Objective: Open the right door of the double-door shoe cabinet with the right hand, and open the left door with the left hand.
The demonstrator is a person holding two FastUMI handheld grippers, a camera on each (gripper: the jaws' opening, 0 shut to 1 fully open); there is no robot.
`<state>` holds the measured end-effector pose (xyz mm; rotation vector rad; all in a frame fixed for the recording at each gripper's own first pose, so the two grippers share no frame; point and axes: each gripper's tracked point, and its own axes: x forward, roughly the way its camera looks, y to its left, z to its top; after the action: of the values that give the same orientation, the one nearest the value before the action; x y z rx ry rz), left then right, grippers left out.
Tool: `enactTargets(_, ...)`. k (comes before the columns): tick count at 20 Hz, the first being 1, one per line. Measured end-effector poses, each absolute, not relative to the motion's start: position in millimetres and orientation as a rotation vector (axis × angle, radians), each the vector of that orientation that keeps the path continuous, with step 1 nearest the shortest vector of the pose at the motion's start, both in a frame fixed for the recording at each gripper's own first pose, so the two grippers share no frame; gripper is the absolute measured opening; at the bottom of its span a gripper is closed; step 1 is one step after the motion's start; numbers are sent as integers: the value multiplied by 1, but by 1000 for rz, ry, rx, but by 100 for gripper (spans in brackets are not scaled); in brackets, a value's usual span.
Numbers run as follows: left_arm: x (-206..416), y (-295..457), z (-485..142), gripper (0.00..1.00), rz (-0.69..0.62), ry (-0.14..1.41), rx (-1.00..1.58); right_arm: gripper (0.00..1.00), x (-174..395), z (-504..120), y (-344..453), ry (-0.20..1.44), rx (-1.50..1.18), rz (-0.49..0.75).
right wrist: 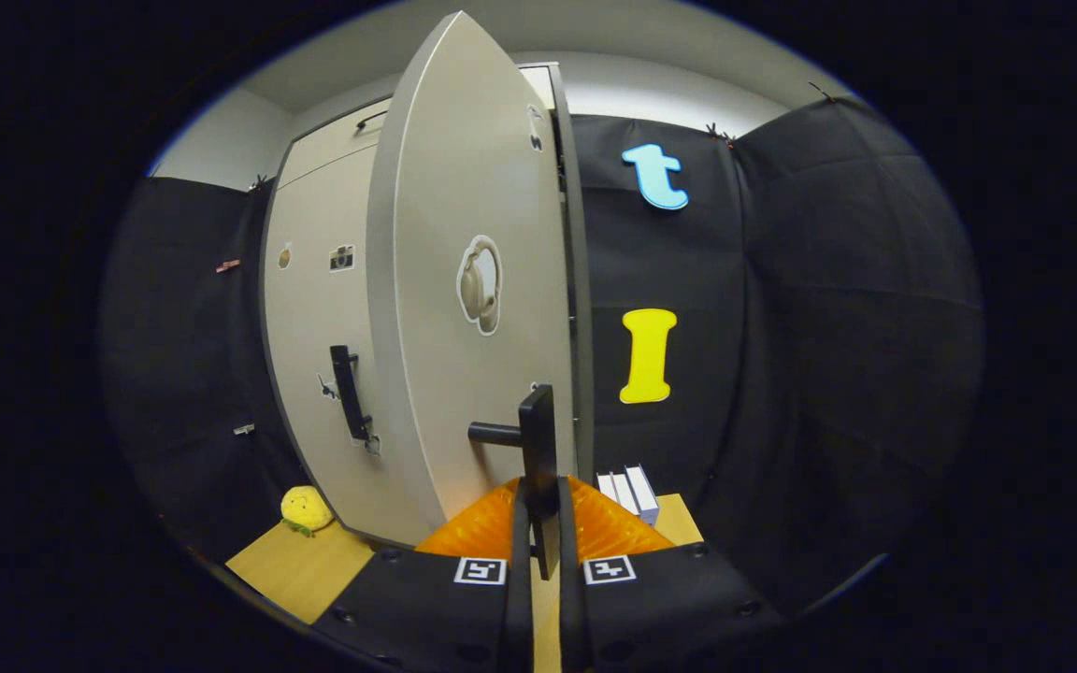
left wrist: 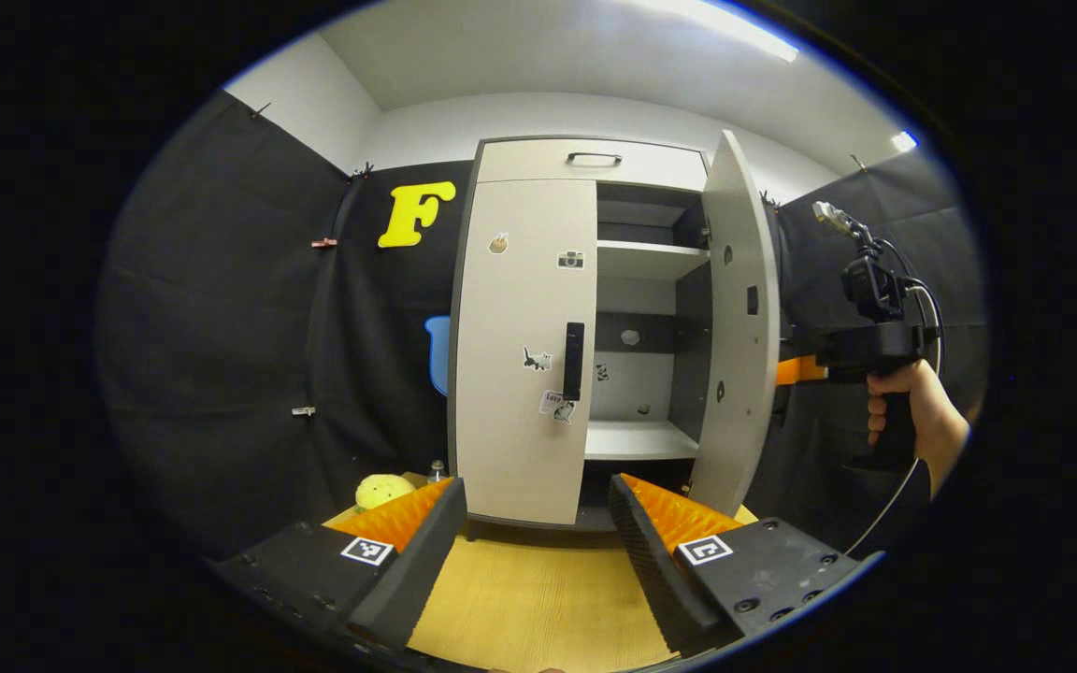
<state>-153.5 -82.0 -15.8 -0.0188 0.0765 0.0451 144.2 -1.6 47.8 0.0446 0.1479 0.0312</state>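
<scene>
The right gripper pinched the open right door's handle, the left gripper spread facing the left door's handle (stiff, best gripped mid-bar).

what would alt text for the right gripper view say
The right gripper is shut on the black handle of the cabinet's right door, which stands swung open. Behind it, the left door is closed, and a yellow plush toy lies on the wooden floor.
</scene>
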Motion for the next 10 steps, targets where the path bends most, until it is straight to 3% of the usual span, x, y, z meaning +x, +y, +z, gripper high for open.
enactTargets(2,-154,-83,-16,95,36,79,-15,13,144,51,-25,131,41,-32)
enactTargets(3,-153,-83,-16,95,34,80,-14,9,148,47,-25,150,82,-3)
enactTargets(6,-149,-85,-20,95,20,94,-17,15,140,50,-11,145,154,23)
enactTargets(10,-147,-88,-27,95,-3,115,-11,11,136,46,-24,129,77,-8)
